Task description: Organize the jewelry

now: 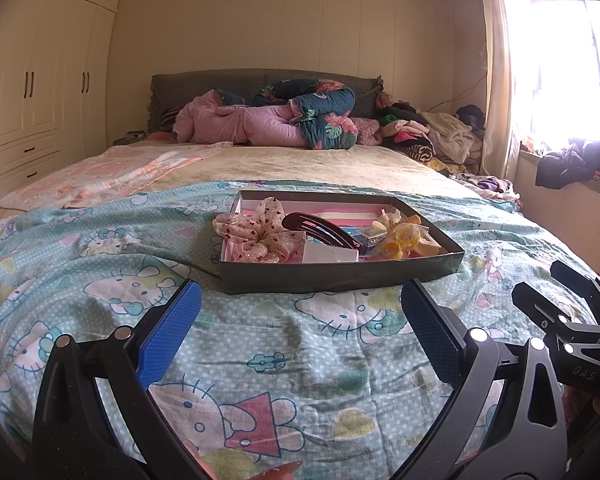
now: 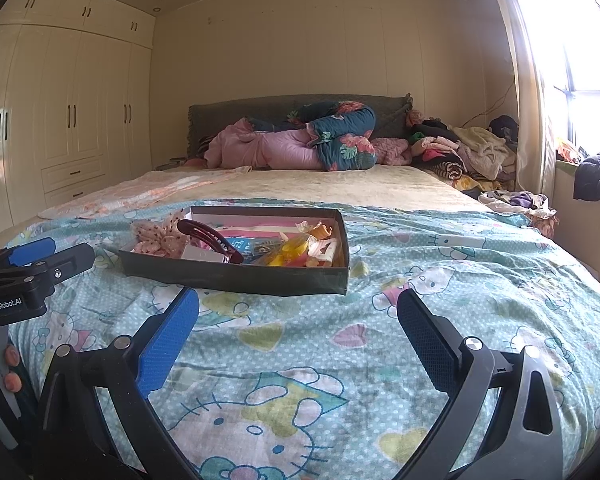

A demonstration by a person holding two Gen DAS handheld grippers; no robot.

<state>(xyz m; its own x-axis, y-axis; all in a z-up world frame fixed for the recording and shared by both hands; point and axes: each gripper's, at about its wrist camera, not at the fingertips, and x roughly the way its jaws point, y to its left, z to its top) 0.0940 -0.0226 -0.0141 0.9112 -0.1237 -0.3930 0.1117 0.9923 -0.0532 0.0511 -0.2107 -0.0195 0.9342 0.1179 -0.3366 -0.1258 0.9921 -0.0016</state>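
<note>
A shallow dark box (image 1: 332, 274) (image 2: 236, 276) lies on the cartoon-cat bedspread. In it are a sheer pink scrunchie (image 1: 256, 234) (image 2: 160, 236), a dark red hair clip (image 1: 320, 230) (image 2: 210, 238), a white card (image 1: 330, 255), a yellow ribbon bow (image 1: 404, 236) (image 2: 296, 246) and small blue items. My left gripper (image 1: 300, 308) hovers open just short of the box's near wall, nothing between its blue pads. Open too, my right gripper (image 2: 298, 316) hangs over the blanket near the box's right corner. Each gripper shows at the edge of the other's view.
The bed stretches ahead with a rolled pink and floral quilt (image 1: 280, 116) at the headboard. A heap of clothes (image 1: 432, 132) sits at the back right. White wardrobes (image 1: 40, 92) line the left wall. A bright window and a ledge with dark clothes (image 1: 572, 164) are on the right.
</note>
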